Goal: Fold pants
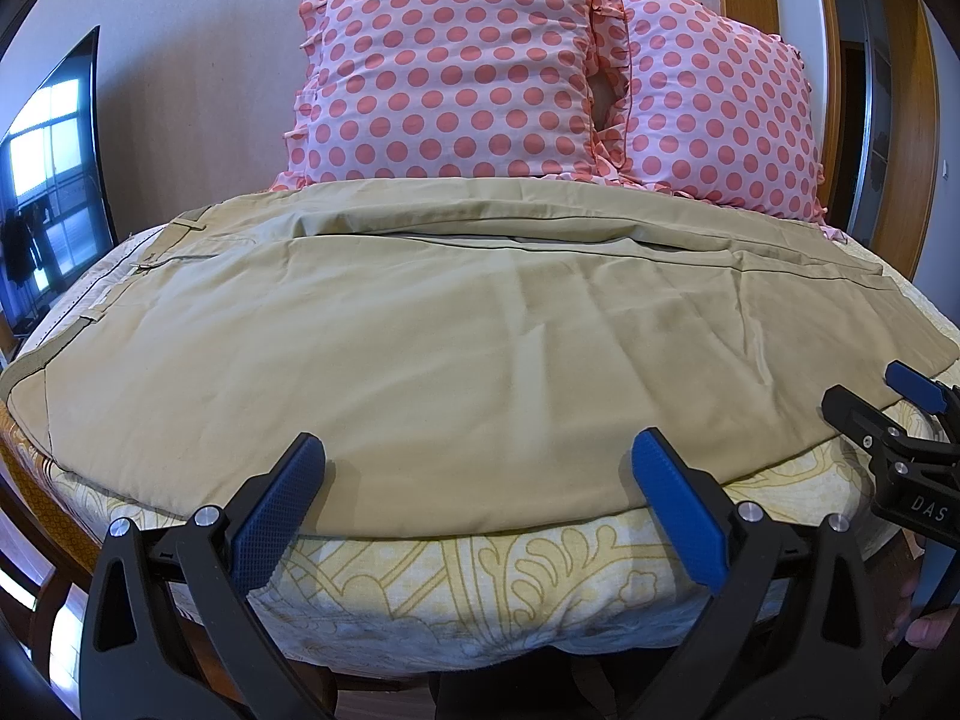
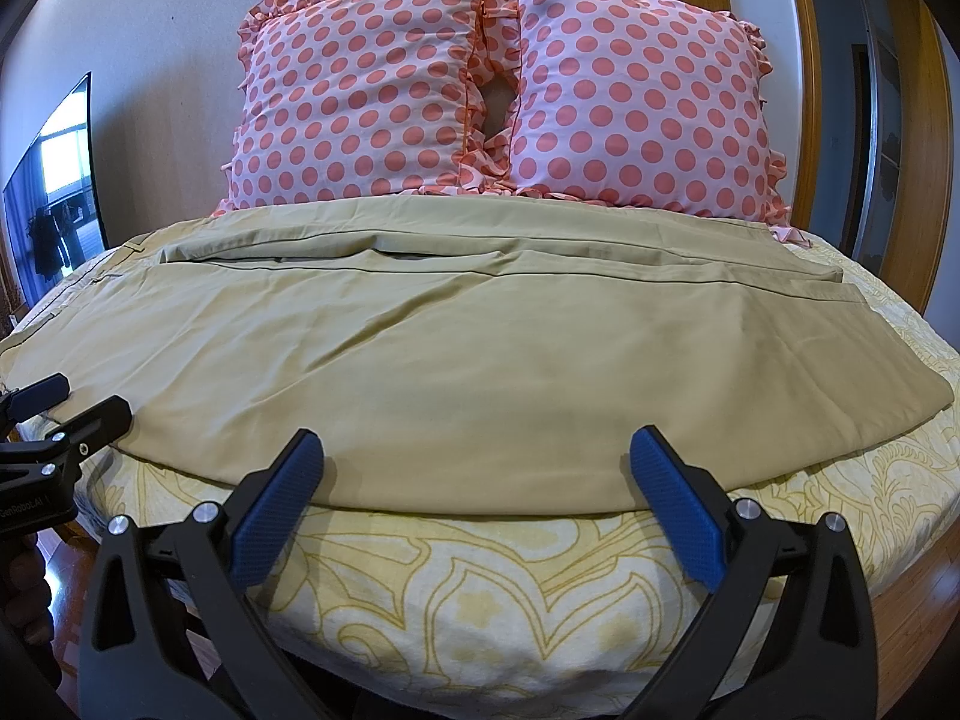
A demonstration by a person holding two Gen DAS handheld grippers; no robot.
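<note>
Khaki pants lie flat across the bed, waistband at the left, leg hems at the right; they also fill the right wrist view. One leg lies folded over the other, with a seam gap along the far side. My left gripper is open and empty at the pants' near edge, left of the middle. My right gripper is open and empty at the near edge, further right. The right gripper also shows at the right edge of the left wrist view; the left gripper shows at the left edge of the right wrist view.
The bed has a yellow patterned sheet, also in the right wrist view. Two pink polka-dot pillows lean on the wall behind the pants. A dark screen stands at the left. A wooden door frame is at the right.
</note>
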